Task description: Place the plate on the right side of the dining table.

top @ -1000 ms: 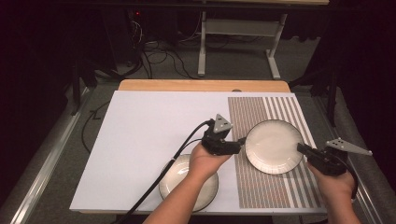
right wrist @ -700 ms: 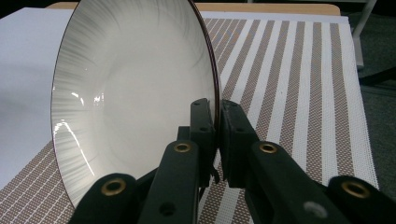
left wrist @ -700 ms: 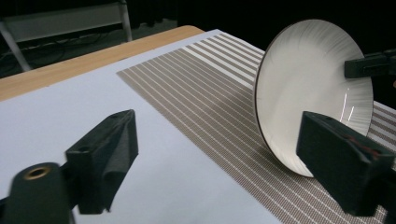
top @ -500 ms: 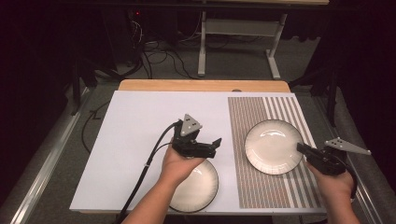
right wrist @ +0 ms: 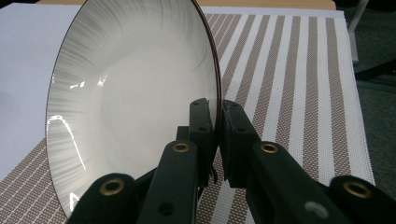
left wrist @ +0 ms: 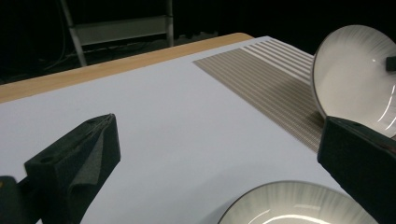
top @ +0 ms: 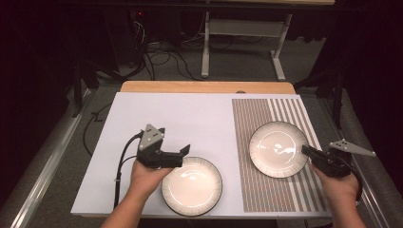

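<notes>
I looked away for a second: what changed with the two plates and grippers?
The left gripper let go of the plate on the striped mat, jaws just opened, and swung left over the near plate. The right gripper kept its grip on the mat plate's rim; both plates stayed put.

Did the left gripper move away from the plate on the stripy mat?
Yes. The left gripper has slid left off the striped mat onto the white board, its jaws just opened and empty. The right gripper grips that plate.

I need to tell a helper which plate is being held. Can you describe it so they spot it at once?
On the white table, find the striped mat on the right. The plate there is clamped at its rim by the right gripper; the other plate lies free.
</notes>
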The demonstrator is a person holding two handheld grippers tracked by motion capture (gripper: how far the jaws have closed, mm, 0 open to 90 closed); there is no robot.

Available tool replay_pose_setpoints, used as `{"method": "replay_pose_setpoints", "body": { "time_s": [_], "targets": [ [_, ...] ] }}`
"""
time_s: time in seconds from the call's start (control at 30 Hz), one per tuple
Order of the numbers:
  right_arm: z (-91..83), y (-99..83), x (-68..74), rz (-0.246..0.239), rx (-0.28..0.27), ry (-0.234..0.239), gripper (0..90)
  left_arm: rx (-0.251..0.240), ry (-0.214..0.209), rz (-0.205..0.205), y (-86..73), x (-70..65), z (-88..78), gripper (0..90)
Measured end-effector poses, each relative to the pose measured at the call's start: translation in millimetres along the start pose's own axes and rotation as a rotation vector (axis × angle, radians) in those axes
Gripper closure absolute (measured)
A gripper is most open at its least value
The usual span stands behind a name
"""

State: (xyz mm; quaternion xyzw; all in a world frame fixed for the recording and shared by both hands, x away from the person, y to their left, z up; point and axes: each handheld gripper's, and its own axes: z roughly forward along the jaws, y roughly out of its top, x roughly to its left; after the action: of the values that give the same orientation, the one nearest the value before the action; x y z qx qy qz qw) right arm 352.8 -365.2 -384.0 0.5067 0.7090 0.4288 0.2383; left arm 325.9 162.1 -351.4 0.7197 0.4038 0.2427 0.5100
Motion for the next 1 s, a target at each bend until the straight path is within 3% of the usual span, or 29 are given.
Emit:
{"method": "replay_pose_setpoints", "body": {
  "time_s": [0.3, 0.37, 0.5, 0.87, 1.0],
  "targets": [
    [9.4, 0.2, -4.3, 0.022, 0.039, -0.024, 84.1, 0.002, 0.039, -0.025, -33.5, 27.8, -31.4, 0.0],
    [11.3, 0.3, -4.8, 0.029, 0.044, -0.029, 83.9, -0.006, 0.039, -0.052, -38.2, 33.5, -38.9, 0.0],
    [14.7, 1.3, -6.1, 0.039, 0.055, -0.031, 83.7, -0.011, 0.062, -0.042, -41.6, 42.0, -50.1, 0.0],
    [28.1, 1.2, -12.0, 0.075, 0.112, -0.086, 82.5, -0.004, 0.081, -0.113, -55.8, 62.7, -57.6, 0.1],
    [32.0, 1.1, -13.7, 0.078, 0.119, -0.101, 82.6, 0.009, 0.085, -0.098, -57.9, 62.9, -55.1, 0.2]
  ]
}}
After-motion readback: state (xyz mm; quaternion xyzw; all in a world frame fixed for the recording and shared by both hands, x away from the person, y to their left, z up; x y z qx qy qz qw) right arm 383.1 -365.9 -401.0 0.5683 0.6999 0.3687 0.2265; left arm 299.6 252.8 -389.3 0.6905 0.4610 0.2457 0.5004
